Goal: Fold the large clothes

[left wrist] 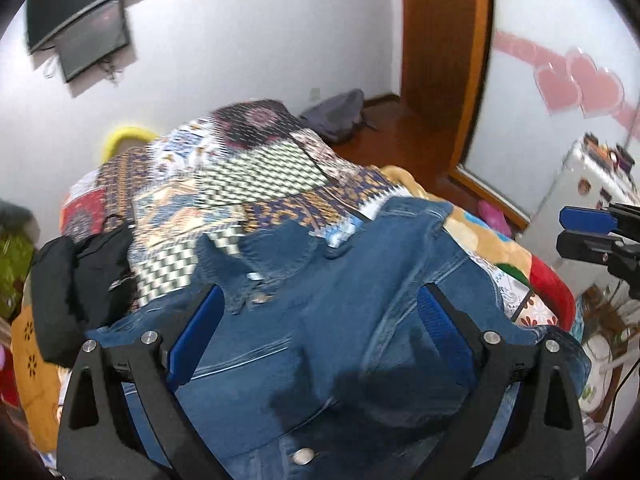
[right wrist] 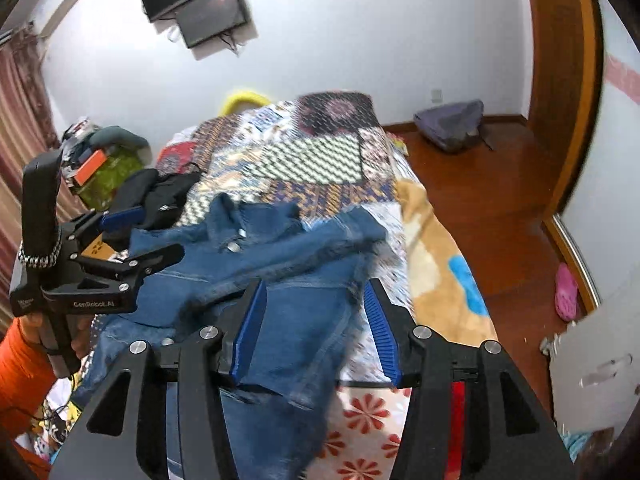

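Both views were blurred by motion, so fine detail in the fabrics was hard to read. One blue denim jacket (right wrist: pixel 256 280) lay spread on a bed covered by one patchwork quilt (right wrist: pixel 316 156), collar towards the far wall, with two metal snap buttons visible near the collar in the right wrist view; its lower hem ran out of frame beneath the cameras. The left gripper (left wrist: pixel 320 320) hovered over the jacket with its two blue-padded fingers (left wrist: pixel 196 336) spread wide and nothing pinched between them; the jacket simply lay below. The right gripper (right wrist: pixel 314 328) likewise stood parted above the denim, its pads not pressing on the cloth. In the right wrist view a person's hand in an orange sleeve (right wrist: pixel 24 376) held the left gripper's handle at the left edge, the arm cut off by the frame. One black garment (left wrist: pixel 80 276) lay crumpled on the quilt to the jacket's left, its shape unclear. One wall-mounted television (right wrist: pixel 200 0) hung on the white wall, one grey backpack (right wrist: pixel 452 124) sat on the wooden floor, and one pink shoe (right wrist: pixel 566 292) lay near the door frame.
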A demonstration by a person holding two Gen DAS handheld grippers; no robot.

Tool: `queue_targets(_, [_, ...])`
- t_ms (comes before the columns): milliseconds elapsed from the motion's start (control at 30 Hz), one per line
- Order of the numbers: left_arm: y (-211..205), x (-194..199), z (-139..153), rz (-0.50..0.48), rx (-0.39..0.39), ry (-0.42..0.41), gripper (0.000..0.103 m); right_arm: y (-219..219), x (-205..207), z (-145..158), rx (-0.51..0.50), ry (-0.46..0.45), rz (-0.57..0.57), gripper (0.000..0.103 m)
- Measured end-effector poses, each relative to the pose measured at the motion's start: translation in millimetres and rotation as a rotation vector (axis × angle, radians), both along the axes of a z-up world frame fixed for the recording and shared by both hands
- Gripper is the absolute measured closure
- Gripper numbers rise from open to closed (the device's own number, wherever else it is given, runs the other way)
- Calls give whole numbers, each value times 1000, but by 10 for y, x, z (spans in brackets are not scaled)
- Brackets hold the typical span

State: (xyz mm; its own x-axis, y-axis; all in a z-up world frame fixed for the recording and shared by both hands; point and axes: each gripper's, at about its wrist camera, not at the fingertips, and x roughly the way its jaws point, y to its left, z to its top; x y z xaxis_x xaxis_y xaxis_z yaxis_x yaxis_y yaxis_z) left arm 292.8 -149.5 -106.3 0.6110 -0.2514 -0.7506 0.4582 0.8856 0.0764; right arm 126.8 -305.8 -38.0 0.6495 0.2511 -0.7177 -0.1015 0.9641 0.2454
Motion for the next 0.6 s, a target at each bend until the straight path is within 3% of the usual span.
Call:
queue_targets(167, [-312, 211, -269, -49, 33, 106, 5, -168, 38, -164, 12, 41, -34, 56])
queue_targets(300, [-353, 365, -470, -31, 14, 178, 6, -238, 61, -297, 38, 75, -32, 56])
queue_targets(433, [-372, 463, -730, -41, 6, 292, 24, -307, 84, -371, 41, 90, -31, 56])
queue_targets(533, [-352, 488, -854, -59, -36, 342, 28, -314, 131, -430, 71, 105, -36, 56])
queue_targets(600, [-313, 506, -850, -69, -81, 367, 45, -279, 178, -499, 94, 123, -36, 56])
